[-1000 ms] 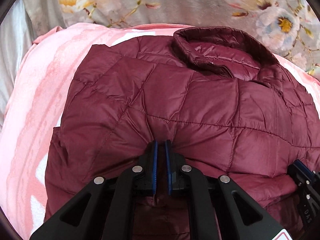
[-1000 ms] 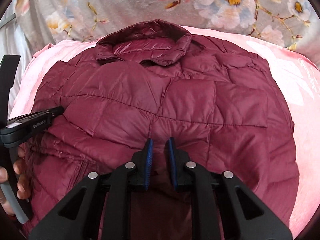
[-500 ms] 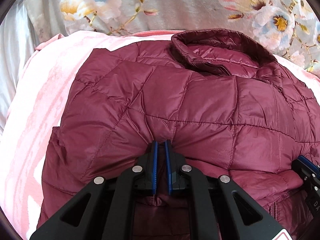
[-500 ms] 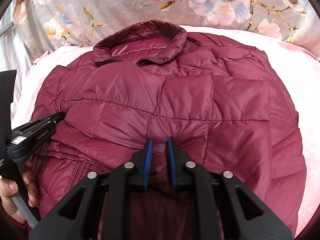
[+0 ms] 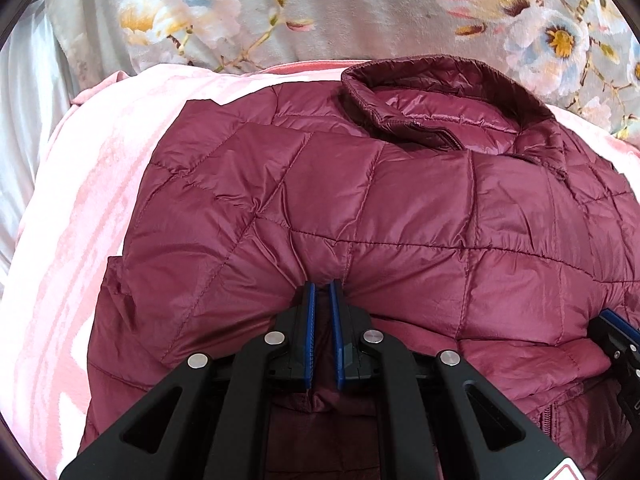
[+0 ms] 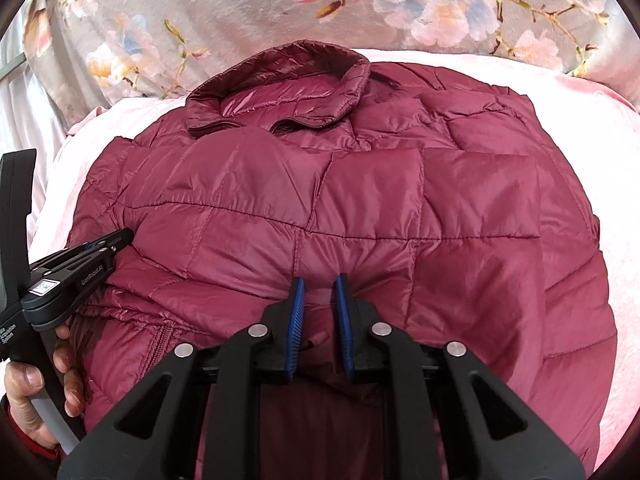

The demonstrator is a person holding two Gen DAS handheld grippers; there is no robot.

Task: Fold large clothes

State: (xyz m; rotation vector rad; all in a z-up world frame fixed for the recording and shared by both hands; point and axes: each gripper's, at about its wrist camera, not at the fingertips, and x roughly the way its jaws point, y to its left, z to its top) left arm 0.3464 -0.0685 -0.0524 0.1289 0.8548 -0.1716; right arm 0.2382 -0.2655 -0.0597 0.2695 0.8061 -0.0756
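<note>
Jacket [image 5: 400, 208] centre frame, on blanket [image 5: 100, 184]; collar [image 5: 432, 92] upper frame; floral cover [image 5: 340, 8] behind; both claws at lower edge.

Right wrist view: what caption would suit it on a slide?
Right claw pinching the folded edge of a maroon puffer jacket on a pink blanket, left claw gripping alongside.

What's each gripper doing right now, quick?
Left gripper: closed on a pinch of the maroon quilted jacket.
Right gripper: closed on the same jacket's folded edge.

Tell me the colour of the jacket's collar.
Maroon, like the rest of the jacket; the collar shows best in the right wrist view.
</note>
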